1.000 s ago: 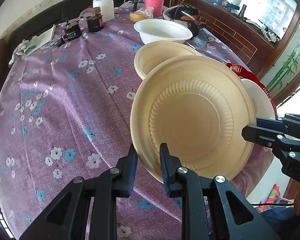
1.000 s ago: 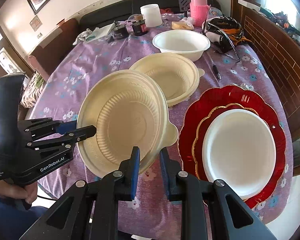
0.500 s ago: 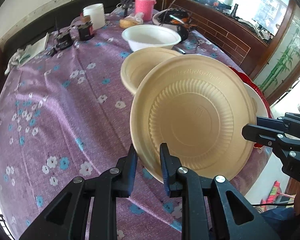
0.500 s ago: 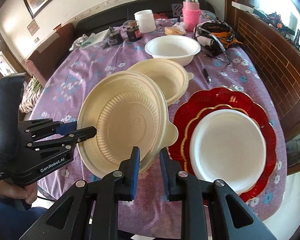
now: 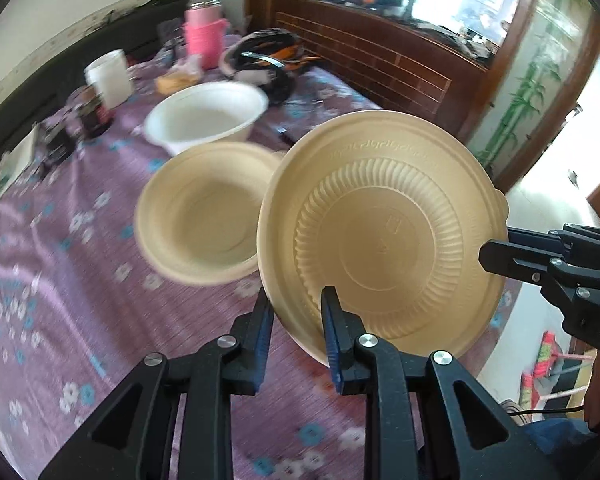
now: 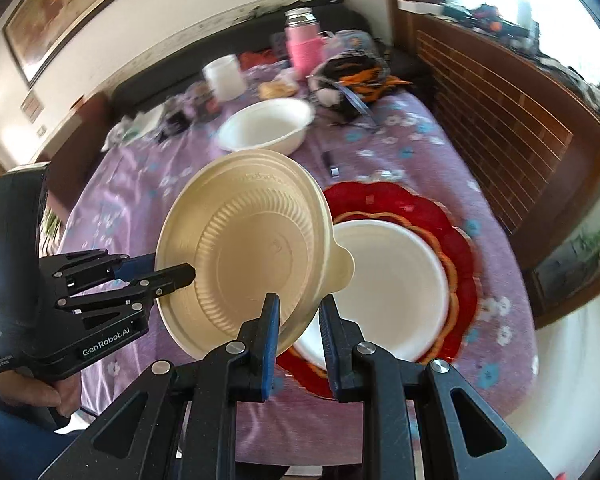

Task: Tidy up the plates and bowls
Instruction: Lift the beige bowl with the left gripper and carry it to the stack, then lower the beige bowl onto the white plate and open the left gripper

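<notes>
Lid (image 5: 384, 236) fills the right half of my left wrist frame, a tan ribbed disc tilted up on edge above the purple cloth (image 5: 60, 280). My left gripper (image 5: 296, 332) is clamped on its lower rim, one finger on each face. My right gripper (image 5: 496, 256) comes in from the right edge of that frame and pinches the rim at the opposite side.

In the right wrist frame the lid (image 6: 252, 248) sits center-left, its small tab (image 6: 342, 270) pointing to the right. The right gripper (image 6: 298, 332) holds its bottom edge at lower center, and the left gripper (image 6: 180, 274) grips the rim from the left.

A tan bowl (image 5: 204, 212) rests on the cloth at center-left of the left wrist frame, just left of the lid. A white bowl (image 5: 208, 116) stands behind it, toward the top. A white plate (image 6: 388, 288) lies on a red plate (image 6: 440, 220) right of center in the right wrist frame, partly hidden by the lid. A pink flask (image 6: 304, 44) stands near the top.
</notes>
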The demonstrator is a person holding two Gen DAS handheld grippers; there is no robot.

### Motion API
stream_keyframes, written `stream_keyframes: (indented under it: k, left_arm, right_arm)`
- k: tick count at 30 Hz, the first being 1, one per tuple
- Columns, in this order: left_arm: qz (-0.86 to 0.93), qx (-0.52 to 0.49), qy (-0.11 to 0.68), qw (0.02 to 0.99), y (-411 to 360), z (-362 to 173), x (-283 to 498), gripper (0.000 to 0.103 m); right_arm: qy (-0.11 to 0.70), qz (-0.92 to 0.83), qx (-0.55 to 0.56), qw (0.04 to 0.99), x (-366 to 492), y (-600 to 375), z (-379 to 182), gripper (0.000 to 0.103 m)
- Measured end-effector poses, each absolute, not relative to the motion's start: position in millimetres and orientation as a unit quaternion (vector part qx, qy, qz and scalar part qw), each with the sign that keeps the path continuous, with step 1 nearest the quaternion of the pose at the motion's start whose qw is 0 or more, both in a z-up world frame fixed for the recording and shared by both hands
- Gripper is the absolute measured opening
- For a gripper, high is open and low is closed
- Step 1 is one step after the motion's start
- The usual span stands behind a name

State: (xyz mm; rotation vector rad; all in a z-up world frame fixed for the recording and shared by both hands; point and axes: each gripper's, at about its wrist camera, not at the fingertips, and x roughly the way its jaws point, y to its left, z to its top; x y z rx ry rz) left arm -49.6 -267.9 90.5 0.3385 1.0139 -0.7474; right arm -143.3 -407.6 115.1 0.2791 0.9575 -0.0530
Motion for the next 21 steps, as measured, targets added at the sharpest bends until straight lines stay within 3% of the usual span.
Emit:
stream_keyframes:
  k: [21]
  left_arm:
    - [-0.386, 0.184, 0.497, 0.755, -337, 59, -59, 0.025]
  right_arm:
    - [0.489, -0.085, 0.214, 0.841, -167, -481, 88, 0.023]
